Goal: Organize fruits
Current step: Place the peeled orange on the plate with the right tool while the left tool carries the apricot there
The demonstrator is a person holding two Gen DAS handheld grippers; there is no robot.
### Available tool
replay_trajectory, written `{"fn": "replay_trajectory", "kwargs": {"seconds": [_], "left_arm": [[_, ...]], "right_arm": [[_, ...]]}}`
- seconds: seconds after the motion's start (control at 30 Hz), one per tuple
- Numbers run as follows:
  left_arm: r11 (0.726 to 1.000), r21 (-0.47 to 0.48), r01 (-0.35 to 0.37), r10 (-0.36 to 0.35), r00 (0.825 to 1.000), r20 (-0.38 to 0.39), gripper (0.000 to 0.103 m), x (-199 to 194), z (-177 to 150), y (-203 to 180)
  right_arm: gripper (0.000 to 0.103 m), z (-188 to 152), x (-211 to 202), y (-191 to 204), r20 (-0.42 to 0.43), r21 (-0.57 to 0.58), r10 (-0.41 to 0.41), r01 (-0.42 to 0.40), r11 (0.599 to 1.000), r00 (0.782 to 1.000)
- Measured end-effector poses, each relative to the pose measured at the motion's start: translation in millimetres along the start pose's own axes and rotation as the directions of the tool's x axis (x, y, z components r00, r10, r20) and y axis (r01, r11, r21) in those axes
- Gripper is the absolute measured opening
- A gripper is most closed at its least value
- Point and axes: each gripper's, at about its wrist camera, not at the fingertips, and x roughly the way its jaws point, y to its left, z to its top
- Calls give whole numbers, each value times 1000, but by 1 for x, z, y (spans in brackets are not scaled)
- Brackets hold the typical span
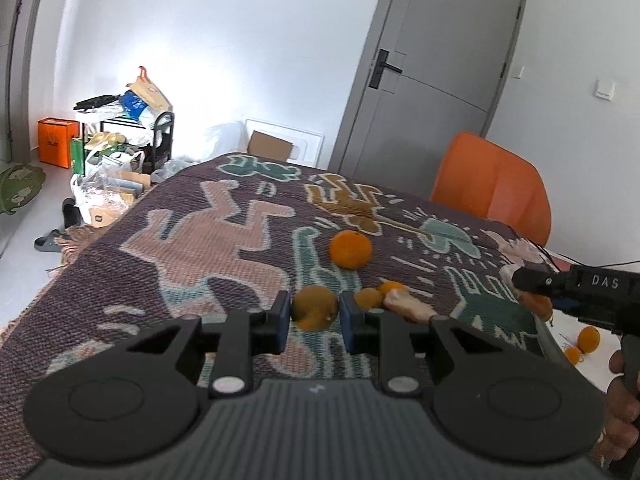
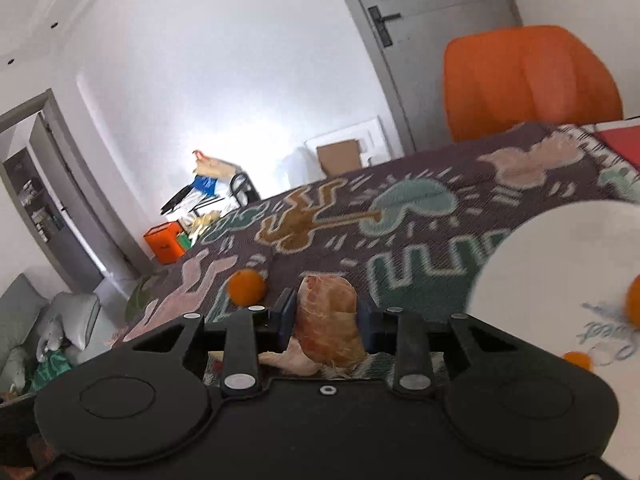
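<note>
On the far left, against the white wall, a black rack (image 1: 120,128) stood heaped with bags and paper, an orange box (image 1: 56,142) beside it and plastic bags spilling over the floor. The table wore a coarse woven cloth (image 1: 168,256), dark purple with pink, green and ochre figures and a fringed edge. Above that cloth the left gripper (image 1: 314,310) was clamped on a small round orange fruit (image 1: 314,307), its blue pads pressed to either side. Just past it lay a larger orange (image 1: 350,249), smooth and round, alone on the cloth; two smaller orange fruits (image 1: 370,297) sat close to the gripper's right finger, touching a pale, lumpy peeled piece (image 1: 408,307). Behind the table stood a grey door (image 1: 432,64) and a rounded orange chair back (image 1: 492,184). At the right edge, the right gripper (image 2: 327,314) was closed on a peeled fruit segment (image 2: 328,316), pinkish-orange, veined and papery, with a loose pale flap hanging beneath it. Farther right lay a round white plate (image 2: 560,256), smooth, with blue lettering, bearing small orange fruits (image 2: 634,304) at its rim. A hand (image 1: 620,396) gripped the right tool's handle.
</note>
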Motion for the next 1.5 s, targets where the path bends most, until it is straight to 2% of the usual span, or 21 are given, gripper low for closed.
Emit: {"fn": "replay_trajectory", "kwargs": {"seconds": [0.73,0.93,1.23,1.4,1.43,1.5], "left_arm": [[990,92,105,-104,994,-20,24,12,2,-75],[984,120,134,-132,991,-25,24,14,4,-96],[974,146,173,-167,985,-48,24,21,0,-124],[967,175,187,-180,982,-52,24,23,-2,-134],[966,176,188,-181,982,-55,24,25,-1,-136],[964,180,194,-186,981,-59,24,27,0,-139]], "right_arm": [[31,15,-51,-84,87,66,-158,153,986,984],[31,13,-56,-98,101,70,-213,206,976,972],[32,15,-52,-116,111,98,-240,230,968,964],[45,17,-48,-126,127,141,-225,207,968,966],[50,18,-48,-127,128,145,-218,199,969,967],[51,20,-50,-127,128,149,-232,213,966,964]]}}
